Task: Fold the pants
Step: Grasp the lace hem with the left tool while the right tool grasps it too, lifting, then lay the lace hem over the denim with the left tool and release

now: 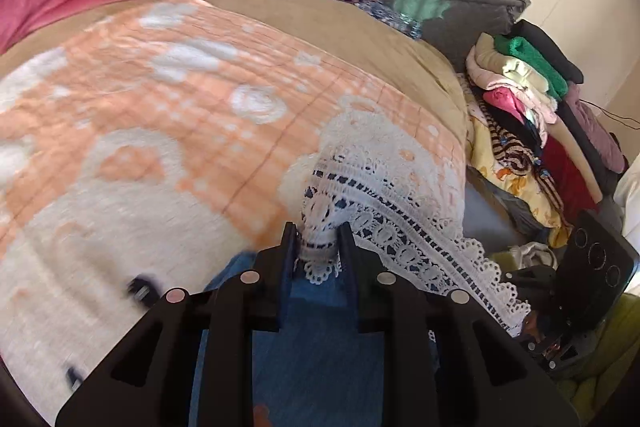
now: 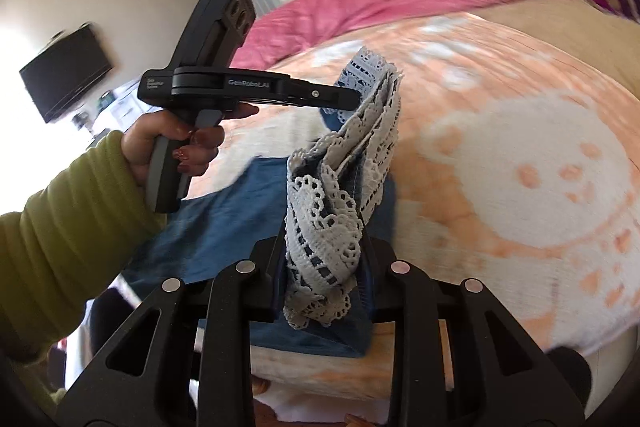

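Both tongs, left [image 1: 318, 241] and right [image 2: 324, 251], clamped on the lace hem of the blue pants [image 2: 224, 227], lifted above the bed [image 2: 500, 155]. Step: first fold. Next, likely: carry hem over to waistband, keeping edges aligned.

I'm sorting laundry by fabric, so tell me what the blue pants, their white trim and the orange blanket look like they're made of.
Pants: matte blue woven cloth, probably denim or chambray; the weave is faintly streaked.
White trim: openwork cotton-like lace, scalloped with eyelet holes, clamped in both grippers.
Orange blanket: soft, fuzzy, fleece-like pile with a white pattern; motion blur leaves it uncertain.
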The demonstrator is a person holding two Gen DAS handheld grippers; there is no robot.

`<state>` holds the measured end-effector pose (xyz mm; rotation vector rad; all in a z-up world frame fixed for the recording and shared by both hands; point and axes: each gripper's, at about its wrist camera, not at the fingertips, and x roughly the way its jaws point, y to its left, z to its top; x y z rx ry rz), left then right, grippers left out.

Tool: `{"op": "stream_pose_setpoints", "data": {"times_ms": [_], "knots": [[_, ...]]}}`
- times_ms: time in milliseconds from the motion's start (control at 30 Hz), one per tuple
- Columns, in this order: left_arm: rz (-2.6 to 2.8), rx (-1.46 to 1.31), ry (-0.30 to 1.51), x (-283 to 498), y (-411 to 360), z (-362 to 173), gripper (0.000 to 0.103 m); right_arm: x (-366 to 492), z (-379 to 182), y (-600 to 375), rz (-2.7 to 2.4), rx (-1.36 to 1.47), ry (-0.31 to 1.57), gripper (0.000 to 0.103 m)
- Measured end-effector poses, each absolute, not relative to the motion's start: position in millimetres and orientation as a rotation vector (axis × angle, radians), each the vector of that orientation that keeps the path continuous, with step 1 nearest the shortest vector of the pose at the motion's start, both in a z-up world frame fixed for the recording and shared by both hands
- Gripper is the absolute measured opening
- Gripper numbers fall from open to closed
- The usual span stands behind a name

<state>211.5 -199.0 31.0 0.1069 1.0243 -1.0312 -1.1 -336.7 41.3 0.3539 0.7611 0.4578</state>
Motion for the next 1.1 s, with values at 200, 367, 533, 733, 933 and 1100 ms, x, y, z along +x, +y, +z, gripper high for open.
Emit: {"op": "stream_pose_setpoints", "data": {"times_ms": [200, 367, 533, 733, 933, 1100], "knots": [[-0.932, 0.085, 1.044, 203, -138, 32, 0.021, 3, 49, -288, 0.589, 0.275, 0.78, 0.021], [-0.858, -0.006, 1.062, 203, -86, 22, 0.021, 9, 45, -239, 0.677, 0.173, 0.819, 0.021], [-0.759, -0.088, 1.108, 205, -53, 12, 0.031, 12, 22, -198, 0.728, 0.059, 0.893, 0.021], [-0.695, -0.13, 1.124, 190, -31, 11, 0.066, 6, 5, -171, 0.773, -0.039, 0.922, 0.031], [-0.712, -0.395, 1.115, 185, -2, -2, 0.075, -1, 3, -171, 0.816, -0.057, 0.913, 0.044], [-0.715, -0.36, 1.167, 187, -18, -14, 0.076, 7, 17, -199, 0.837, 0.087, 0.915, 0.045]]}}
